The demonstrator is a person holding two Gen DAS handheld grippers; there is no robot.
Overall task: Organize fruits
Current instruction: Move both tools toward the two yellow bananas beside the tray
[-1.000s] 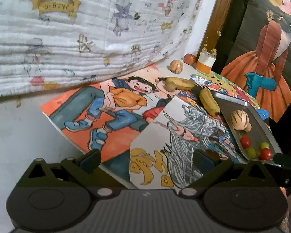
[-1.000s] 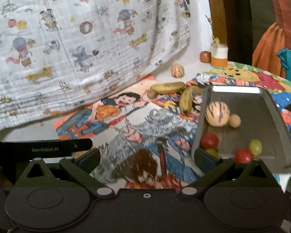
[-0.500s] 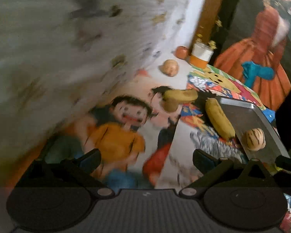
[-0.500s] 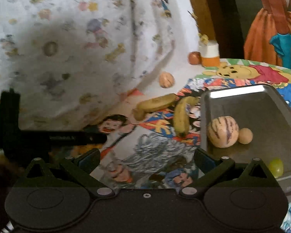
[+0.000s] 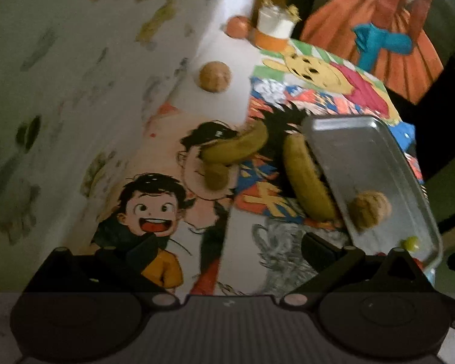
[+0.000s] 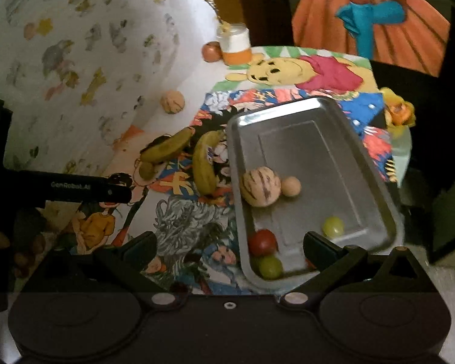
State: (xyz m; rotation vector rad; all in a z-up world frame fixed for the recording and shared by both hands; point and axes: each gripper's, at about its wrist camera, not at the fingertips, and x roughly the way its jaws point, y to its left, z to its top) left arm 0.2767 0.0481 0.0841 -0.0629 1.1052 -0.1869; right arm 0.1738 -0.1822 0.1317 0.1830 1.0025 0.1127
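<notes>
Both tools are empty with fingers spread apart: left gripper (image 5: 227,250) above the picture-covered table (image 6: 194,227), right gripper (image 6: 229,250) over the near edge of the rectangular metal tray (image 6: 315,112). Sorted so far, judging by the tray: 1 striped round melon (image 6: 260,190), 1 small tan ball-shaped fruit (image 6: 291,186), 1 red tomato (image 6: 262,242) and 2 green grapes (image 6: 333,226). Outside it remain 2 yellow-green bananas (image 6: 204,163), just beside its left edge, and 1 striped round fruit (image 6: 173,101) toward the table's far edge.

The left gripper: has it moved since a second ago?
Yes. The left gripper has advanced toward the bananas; they and the tray loom larger. Jaws open, empty.
</notes>
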